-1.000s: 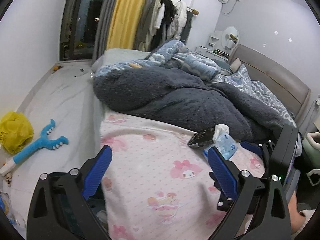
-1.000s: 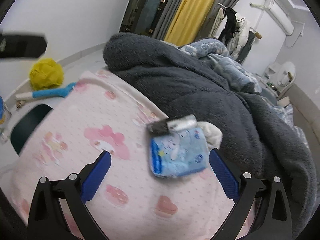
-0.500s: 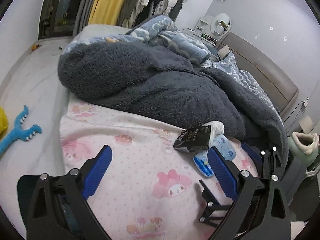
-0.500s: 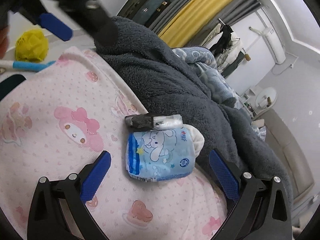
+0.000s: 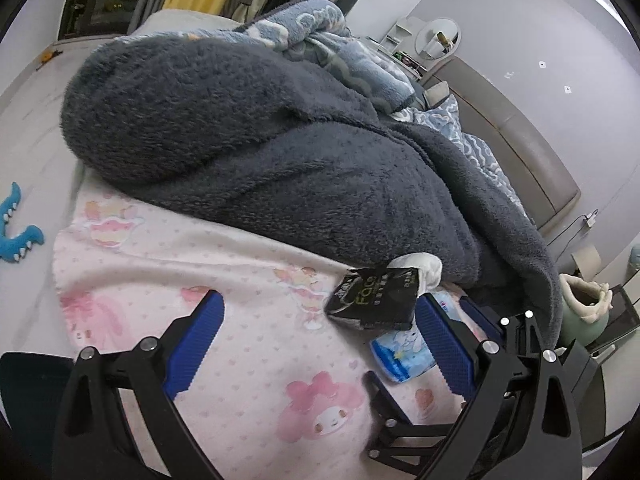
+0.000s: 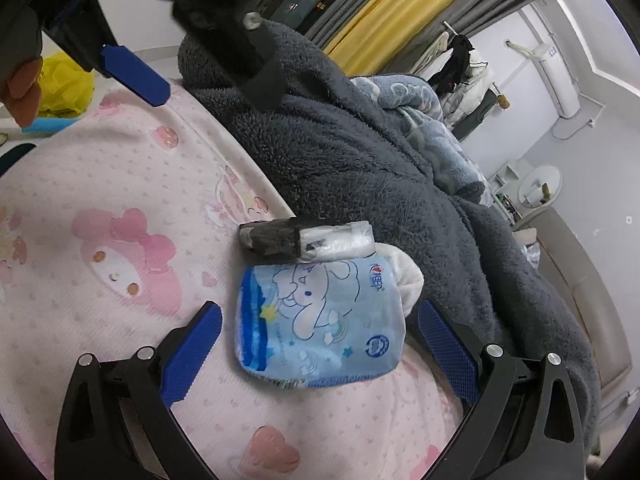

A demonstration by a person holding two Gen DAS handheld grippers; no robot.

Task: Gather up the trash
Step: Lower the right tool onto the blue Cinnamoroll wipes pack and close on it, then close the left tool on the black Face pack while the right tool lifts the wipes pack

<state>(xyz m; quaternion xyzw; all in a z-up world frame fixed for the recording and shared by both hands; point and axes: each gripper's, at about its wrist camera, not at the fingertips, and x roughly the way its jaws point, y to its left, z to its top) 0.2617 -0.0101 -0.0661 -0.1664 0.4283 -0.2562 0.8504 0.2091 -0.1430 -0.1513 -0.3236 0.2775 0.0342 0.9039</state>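
Jaws on the right gripper (image 6: 318, 344) are wide apart but have just been closing a bit, with the blue tissue pack (image 6: 320, 324) sitting between them, untouched, on the pink blanket (image 6: 120, 280). Left gripper (image 5: 320, 344) is spread open too, hovering near the black wrapper (image 5: 374, 298) beside that pack.

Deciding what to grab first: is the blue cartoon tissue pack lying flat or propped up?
Lying flat: the blue tissue pack rests printed face up on the pink blanket.
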